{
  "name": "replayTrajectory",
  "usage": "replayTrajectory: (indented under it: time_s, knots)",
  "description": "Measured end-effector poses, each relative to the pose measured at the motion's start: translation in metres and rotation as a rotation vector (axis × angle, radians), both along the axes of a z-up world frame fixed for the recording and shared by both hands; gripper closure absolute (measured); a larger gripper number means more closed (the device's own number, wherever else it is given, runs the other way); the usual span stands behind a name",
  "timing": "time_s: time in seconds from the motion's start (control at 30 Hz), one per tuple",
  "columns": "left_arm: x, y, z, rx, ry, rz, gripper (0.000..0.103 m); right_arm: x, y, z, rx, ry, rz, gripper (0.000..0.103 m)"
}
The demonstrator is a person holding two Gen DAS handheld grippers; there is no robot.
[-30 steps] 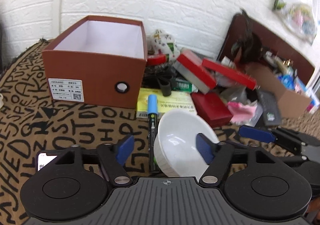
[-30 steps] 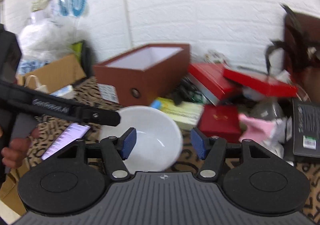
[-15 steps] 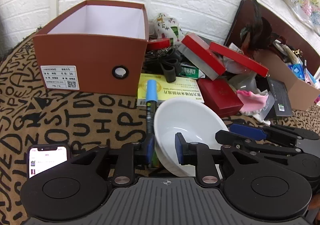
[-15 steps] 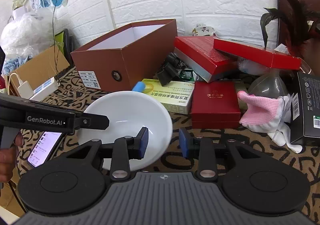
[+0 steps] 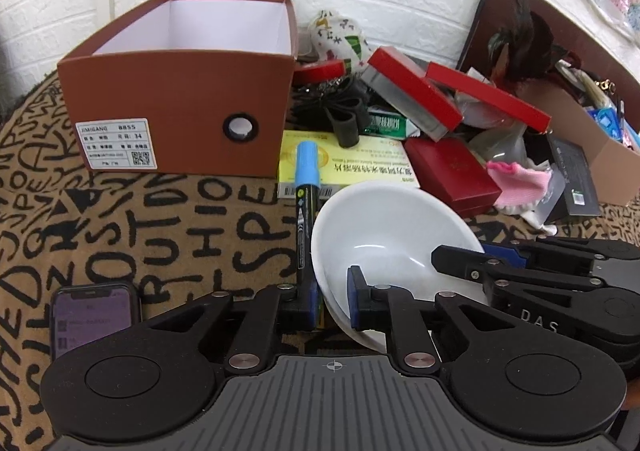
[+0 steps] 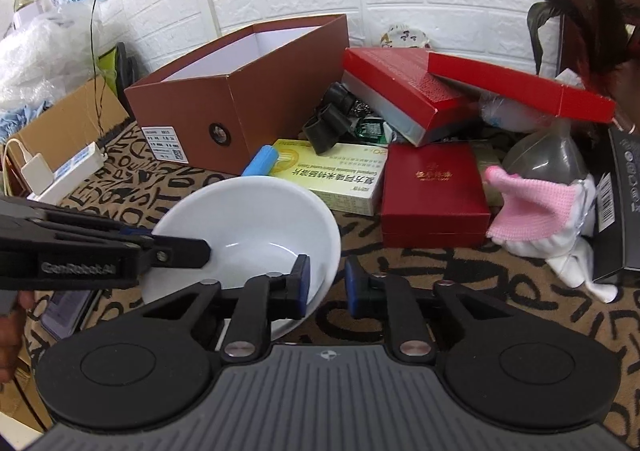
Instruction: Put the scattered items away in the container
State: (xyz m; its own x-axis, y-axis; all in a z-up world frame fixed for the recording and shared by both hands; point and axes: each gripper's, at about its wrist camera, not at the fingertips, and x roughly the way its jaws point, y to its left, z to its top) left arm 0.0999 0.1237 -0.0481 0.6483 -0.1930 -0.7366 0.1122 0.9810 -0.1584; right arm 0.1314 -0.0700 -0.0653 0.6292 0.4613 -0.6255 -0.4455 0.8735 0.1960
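Both grippers pinch the white bowl's (image 5: 384,235) rim: left gripper (image 5: 334,301) on its left edge, right gripper (image 6: 327,287) on its right. Next likely needs a level lift toward the brown box (image 5: 180,91) ahead-left.

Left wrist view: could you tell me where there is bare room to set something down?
Bare tablecloth lies between the brown box, the phone and the marker. Right of the white bowl it is crowded: red boxes, pink knit.
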Motion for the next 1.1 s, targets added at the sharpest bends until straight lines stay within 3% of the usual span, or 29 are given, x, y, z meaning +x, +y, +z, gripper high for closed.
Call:
replayTrajectory:
  time_s: [0.33,0.43,0.57,0.83,1.1]
  knots:
    - [0.001,-0.009,-0.001,0.048,-0.021,-0.003,0.090,0.001,0.003,0.000,-0.040,0.008,-0.001,0.087]
    - [-0.004,-0.008,0.003,0.020,-0.027,0.003,0.094,0.002,0.000,0.001,-0.019,0.026,-0.015,0.088]
    - [-0.014,-0.010,0.011,0.014,-0.055,-0.015,0.094,-0.012,-0.003,0.011,-0.033,-0.021,-0.031,0.089]
    - [-0.011,0.002,0.050,-0.001,-0.150,0.009,0.094,-0.011,0.004,0.050,-0.050,-0.137,-0.025,0.090]
    - [0.026,0.036,0.101,0.028,-0.226,0.068,0.093,0.032,0.039,0.098,-0.034,-0.220,0.031,0.090]
